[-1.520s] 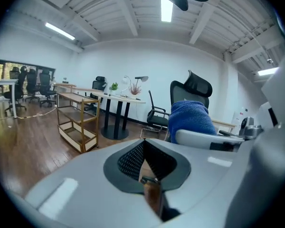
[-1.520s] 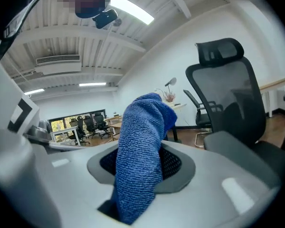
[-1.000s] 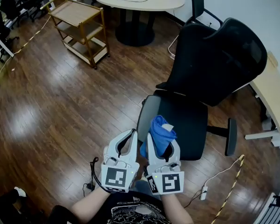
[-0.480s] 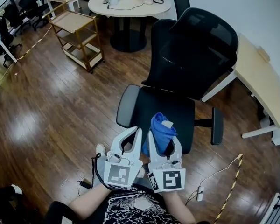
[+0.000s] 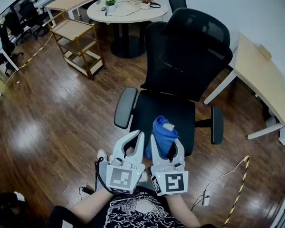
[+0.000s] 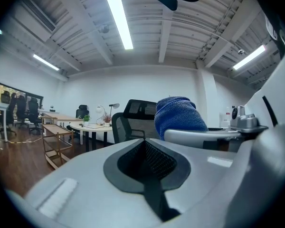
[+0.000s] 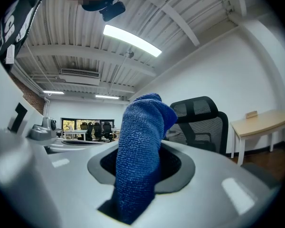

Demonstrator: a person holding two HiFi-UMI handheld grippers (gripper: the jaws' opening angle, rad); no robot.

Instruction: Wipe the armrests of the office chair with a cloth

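Two claws: left claw (image 5: 134, 137) and right claw (image 5: 165, 145) side by side at the near edge of the chair seat.
Left claw: jaws together, nothing between them.
Right claw: clamped on the one blue cloth (image 5: 162, 129), bunched up over the seat front!
Office chair (image 5: 185, 56): one, black, with two armrests: left armrest (image 5: 125, 107), right armrest (image 5: 217, 125). Cloth apart from both.
Head view only: both armrests, wooden cart (image 5: 78, 37) and round bench (image 5: 128, 11) far left.
Gripper views only: jaw seams up close, ceiling strip lights (image 6: 118, 18).
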